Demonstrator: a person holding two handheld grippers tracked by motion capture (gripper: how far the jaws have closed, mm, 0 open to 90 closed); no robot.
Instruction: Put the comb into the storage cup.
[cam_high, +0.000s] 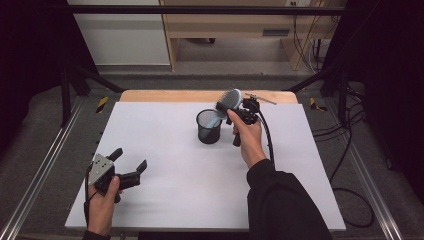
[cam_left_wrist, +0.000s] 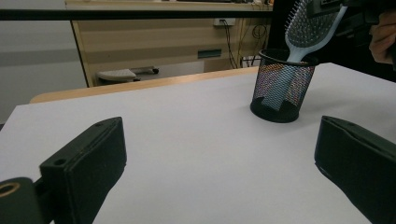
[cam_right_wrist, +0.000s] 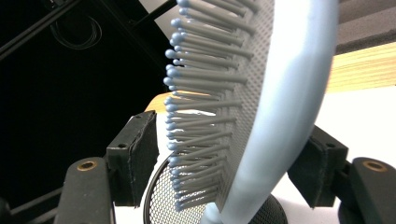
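Observation:
A light-blue hairbrush (cam_high: 230, 99) leans out of a black mesh cup (cam_high: 208, 128) at the back middle of the white table (cam_high: 165, 200). Its handle reaches down into the cup (cam_left_wrist: 280, 88). My right gripper (cam_high: 236, 111) straddles the brush head (cam_right_wrist: 280, 93). One jaw lies against the back of the head, and a small gap separates the bristle tips from the other jaw, so it is open. My left gripper (cam_high: 131, 159) hovers near the front left of the table, open and empty, and it points toward the cup.
A wooden strip (cam_high: 165, 95) edges the table's far side, with a thin rod (cam_high: 260, 98) lying on it. Metal rails (cam_high: 45, 165) run along both sides. Cables (cam_high: 350, 150) trail over the floor on the right.

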